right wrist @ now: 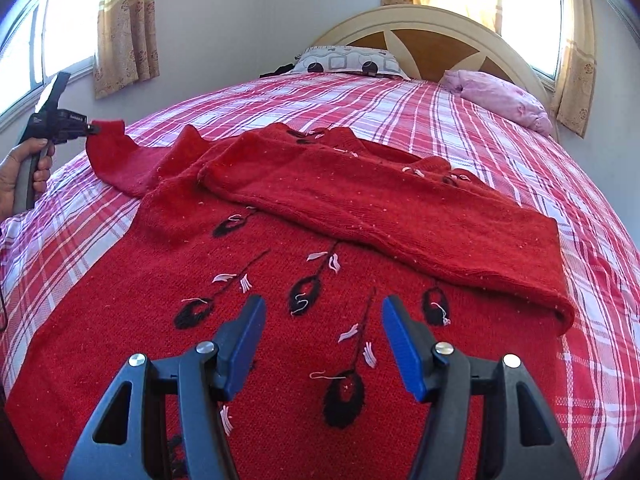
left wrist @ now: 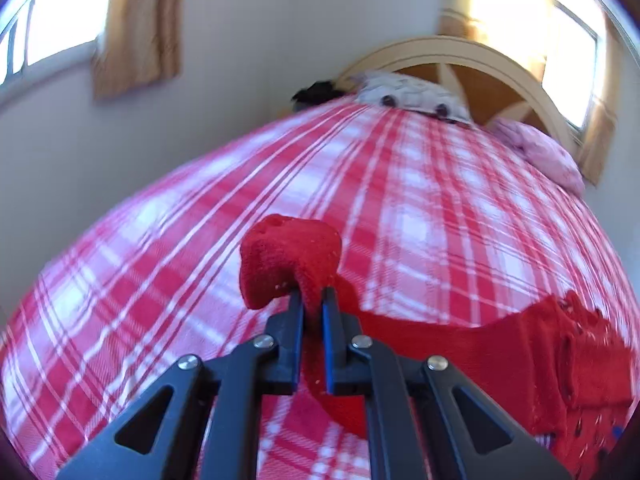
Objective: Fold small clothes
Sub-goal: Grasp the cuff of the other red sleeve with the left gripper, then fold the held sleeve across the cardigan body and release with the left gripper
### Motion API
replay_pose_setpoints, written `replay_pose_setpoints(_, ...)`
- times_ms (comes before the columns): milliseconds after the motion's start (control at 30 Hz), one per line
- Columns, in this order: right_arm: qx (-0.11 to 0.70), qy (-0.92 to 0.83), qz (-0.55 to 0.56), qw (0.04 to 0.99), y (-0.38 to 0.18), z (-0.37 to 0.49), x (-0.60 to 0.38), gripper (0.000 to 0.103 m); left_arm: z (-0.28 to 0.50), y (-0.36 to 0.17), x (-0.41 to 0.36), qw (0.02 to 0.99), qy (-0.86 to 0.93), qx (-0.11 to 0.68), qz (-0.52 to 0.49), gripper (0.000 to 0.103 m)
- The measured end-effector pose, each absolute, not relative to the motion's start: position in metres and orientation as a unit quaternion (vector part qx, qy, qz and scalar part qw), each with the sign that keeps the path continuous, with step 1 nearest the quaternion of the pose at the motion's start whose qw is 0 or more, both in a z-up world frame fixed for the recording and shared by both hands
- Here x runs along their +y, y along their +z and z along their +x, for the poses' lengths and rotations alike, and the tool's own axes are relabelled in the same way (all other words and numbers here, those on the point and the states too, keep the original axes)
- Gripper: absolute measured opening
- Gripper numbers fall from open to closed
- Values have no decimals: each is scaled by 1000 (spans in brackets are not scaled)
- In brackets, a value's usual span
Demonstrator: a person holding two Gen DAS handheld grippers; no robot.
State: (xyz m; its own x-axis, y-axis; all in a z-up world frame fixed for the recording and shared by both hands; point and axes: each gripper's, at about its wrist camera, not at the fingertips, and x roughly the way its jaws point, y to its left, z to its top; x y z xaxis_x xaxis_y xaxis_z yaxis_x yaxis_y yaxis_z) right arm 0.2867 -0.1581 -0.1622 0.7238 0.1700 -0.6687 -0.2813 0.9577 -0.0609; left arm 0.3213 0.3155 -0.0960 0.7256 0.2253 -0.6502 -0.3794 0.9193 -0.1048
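Observation:
A red knitted sweater (right wrist: 280, 280) with black and white flower stitching lies spread on the bed. Its right sleeve (right wrist: 400, 216) is folded across the body. My left gripper (left wrist: 311, 294) is shut on the cuff of the left sleeve (left wrist: 288, 256) and holds it raised off the bed. In the right wrist view the left gripper (right wrist: 91, 128) shows at the far left, with a hand (right wrist: 36, 164) around its handle and the sleeve (right wrist: 116, 152) hanging from it. Over the sweater's lower front hovers my right gripper (right wrist: 323, 312), open, nothing between its blue pads.
The bed wears a red and white plaid cover (right wrist: 500, 140). A patterned pillow (right wrist: 348, 60) and a pink pillow (right wrist: 496, 96) lie by the wooden headboard (right wrist: 432, 32). Curtained windows (right wrist: 124, 20) flank the bed.

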Motion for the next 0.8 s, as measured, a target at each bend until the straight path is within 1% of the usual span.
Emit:
replay_pose_setpoints(133,352,119,-70,926,-163,287,-161,62,324,-72,271,939,116,310,-96,9)
replay_pose_setpoints(267,357,117,-62,925,-163,290,-164,62,327,-53,230,948,69,295,-102,9)
replay_pose_setpoints(400,355,117,-51,926,-163,290,-168,62,337,-45,184,950,18,295,-103,9)
replay_pose_setpoints(500,354,117,-42,927,-163,290,-172,62,346,-48,150,949,-11,300,-94,9)
replay_pose_setpoints(633,354,117,-29,927,-163,291,-177,62,359,-66,110,942,-39,324,-78,9)
replay_pose_setpoints(733,355,117,-23,927,-163,291,-179,62,366,-82,80,939,-47,337,-44,9)
replay_pose_setpoints(800,355,117,-20,927,-163,291,-180,62,367,-91,58,941,-45,336,-2,9)
